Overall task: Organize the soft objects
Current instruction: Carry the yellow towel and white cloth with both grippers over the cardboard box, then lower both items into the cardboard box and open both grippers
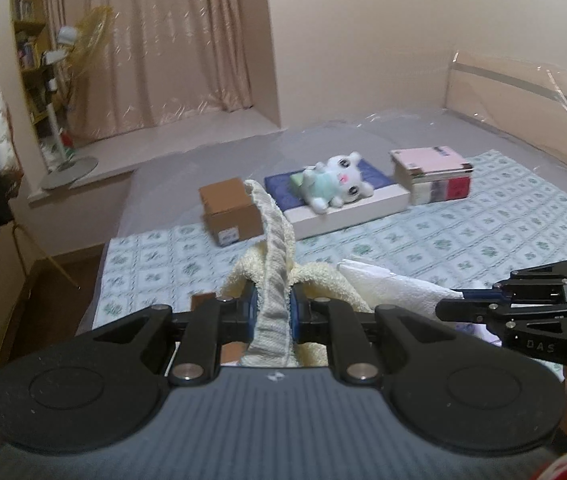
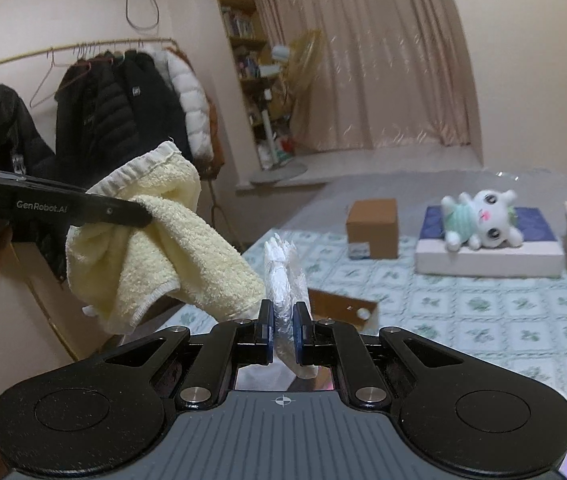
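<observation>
Patterned bedspread, crumpled pale-yellow terry towel

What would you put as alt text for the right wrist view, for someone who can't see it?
The right gripper has its jaws shut on a crumpled white plastic bag, while the left gripper beside it grips a pale yellow towel. Beyond, a plush cat lies on a flat box on the bed.

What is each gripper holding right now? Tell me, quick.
Left gripper: shut on the yellow towel.
Right gripper: shut on the white plastic-wrapped cloth.
</observation>
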`<state>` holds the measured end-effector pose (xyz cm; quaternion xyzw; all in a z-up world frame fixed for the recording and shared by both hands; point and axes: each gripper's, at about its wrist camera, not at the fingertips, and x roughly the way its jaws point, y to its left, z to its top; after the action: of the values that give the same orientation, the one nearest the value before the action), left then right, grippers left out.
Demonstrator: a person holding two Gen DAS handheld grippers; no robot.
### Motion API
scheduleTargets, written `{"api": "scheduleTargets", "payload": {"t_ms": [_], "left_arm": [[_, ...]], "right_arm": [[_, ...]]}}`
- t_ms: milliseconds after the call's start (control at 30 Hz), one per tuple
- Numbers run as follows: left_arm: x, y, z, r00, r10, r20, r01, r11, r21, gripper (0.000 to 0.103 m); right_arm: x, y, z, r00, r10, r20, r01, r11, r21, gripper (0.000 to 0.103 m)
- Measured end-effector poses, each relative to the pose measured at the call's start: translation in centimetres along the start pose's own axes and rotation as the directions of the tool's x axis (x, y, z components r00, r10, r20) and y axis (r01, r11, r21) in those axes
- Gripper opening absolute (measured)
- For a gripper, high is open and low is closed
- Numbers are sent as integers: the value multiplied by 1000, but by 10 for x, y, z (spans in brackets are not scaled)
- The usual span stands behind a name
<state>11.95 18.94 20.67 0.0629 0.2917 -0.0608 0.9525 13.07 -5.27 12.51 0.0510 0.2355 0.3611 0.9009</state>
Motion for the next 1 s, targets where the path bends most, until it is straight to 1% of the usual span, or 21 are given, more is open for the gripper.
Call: {"api": "scheduleTargets", "payload": {"t_ms": [200,400,533,667,833,1000], "left_arm": [[38,32,-13,999,9,-46,-10,999,-36,13],[100,52,-24,995,14,-102,-20,998,-58,13],[144,66,-32,991,11,-131,-22,996,-82,13],[184,78,-40,989,-7,-149,-11,993,-119,13],[229,85,-50,983,-29,-182,4,991,-136,14],[262,88,-61,978,-44,-203,12,988,-156,16]], "right_arm": [[54,4,-2,997,-15,-80,15,1000,-6,9],[116,-1,-4,985,-58,-165,51,998,-47,9],[163,-7,-4,966,-84,-244,69,995,-68,9],[207,-17,-6,944,-114,-310,94,992,-79,10],[247,-23,-6,921,-157,-357,129,987,-100,10],[278,-30,-11,897,-162,-411,125,985,-114,10]]}}
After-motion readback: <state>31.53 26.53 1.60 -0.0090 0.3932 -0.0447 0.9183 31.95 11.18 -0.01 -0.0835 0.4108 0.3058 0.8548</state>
